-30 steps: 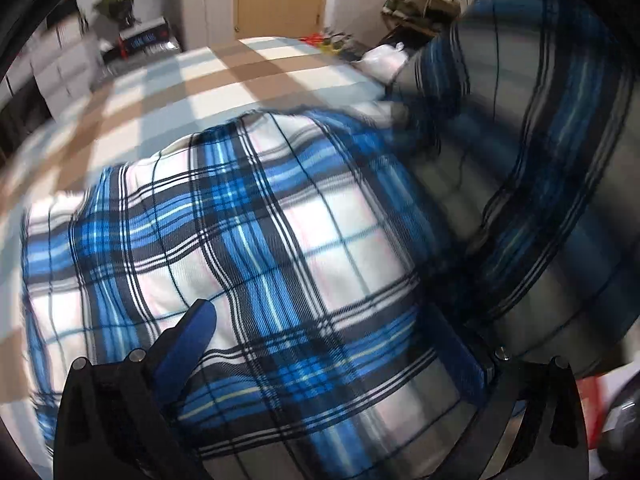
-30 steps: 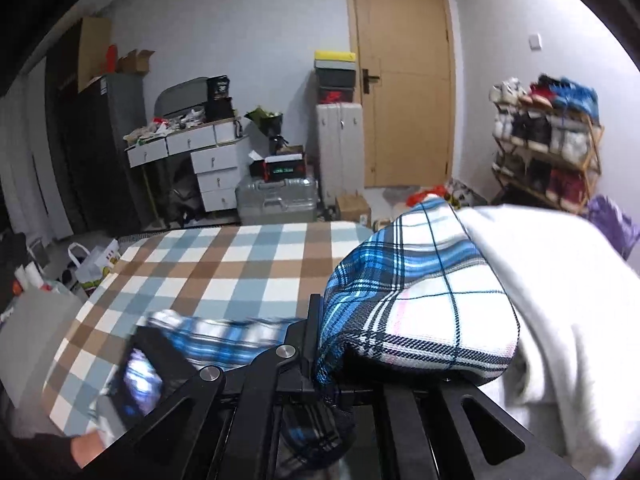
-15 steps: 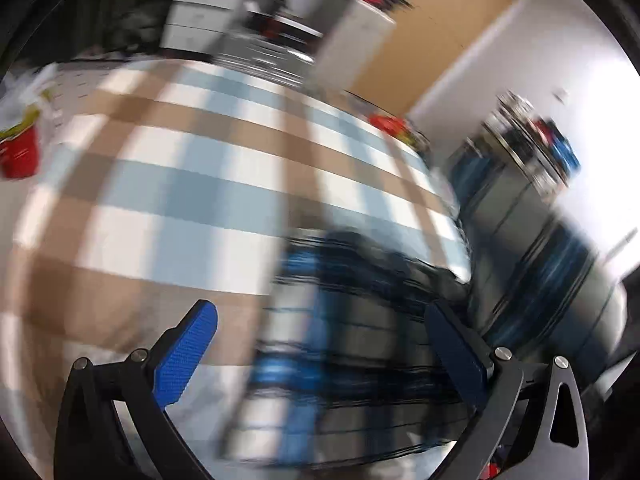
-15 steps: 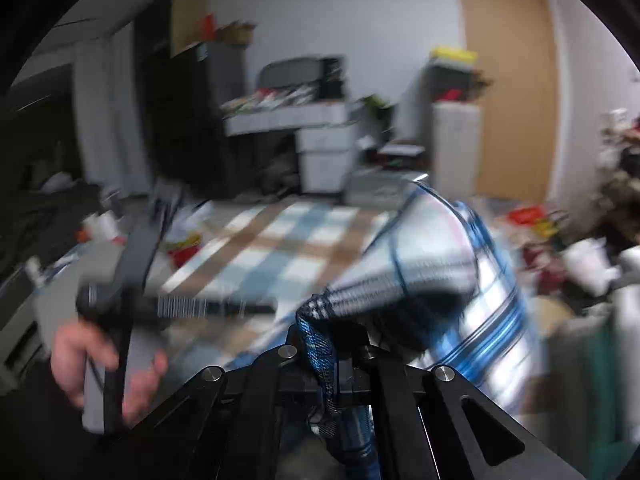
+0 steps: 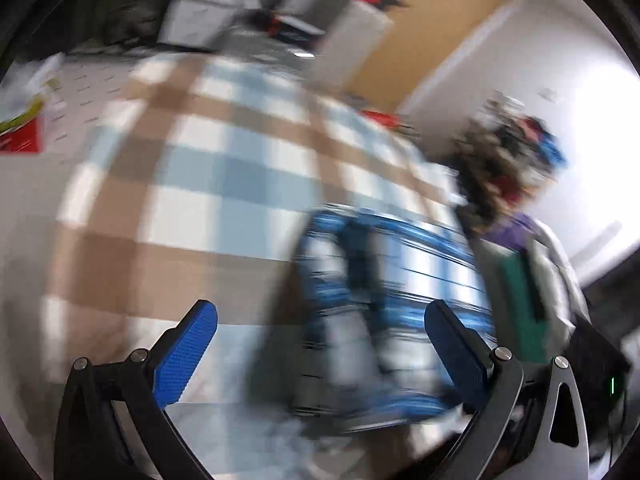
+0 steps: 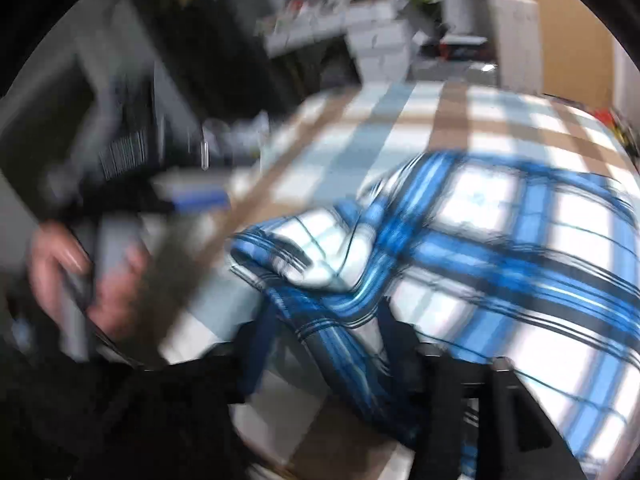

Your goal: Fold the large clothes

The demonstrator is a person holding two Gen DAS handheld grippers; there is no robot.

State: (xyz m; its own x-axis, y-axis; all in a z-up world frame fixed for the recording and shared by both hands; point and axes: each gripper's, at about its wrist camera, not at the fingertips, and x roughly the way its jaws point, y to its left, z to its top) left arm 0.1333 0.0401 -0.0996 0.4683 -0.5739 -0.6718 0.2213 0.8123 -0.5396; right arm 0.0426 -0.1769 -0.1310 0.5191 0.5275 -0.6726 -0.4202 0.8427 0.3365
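The blue, white and black plaid garment (image 6: 500,248) lies bunched on the checked bed cover (image 6: 400,128). In the right wrist view a strip of it runs down between the fingers of my right gripper (image 6: 352,352), which is shut on it. In the left wrist view the garment (image 5: 392,292) is a blurred heap ahead and to the right. My left gripper (image 5: 316,344) is open and empty, with its blue pads (image 5: 184,356) wide apart above the bed cover (image 5: 192,184). Both views are motion-blurred.
A hand holding the left gripper's handle (image 6: 80,276) shows at the left of the right wrist view. White and green clothes (image 5: 532,280) lie at the bed's right side. Drawers (image 6: 372,36), a door (image 5: 424,36) and a shoe rack (image 5: 512,160) stand beyond the bed.
My left gripper has swung off the garment and now faces the bare bed cover. My right gripper, still clamped on the fabric, has come down from held high to low over the bed.
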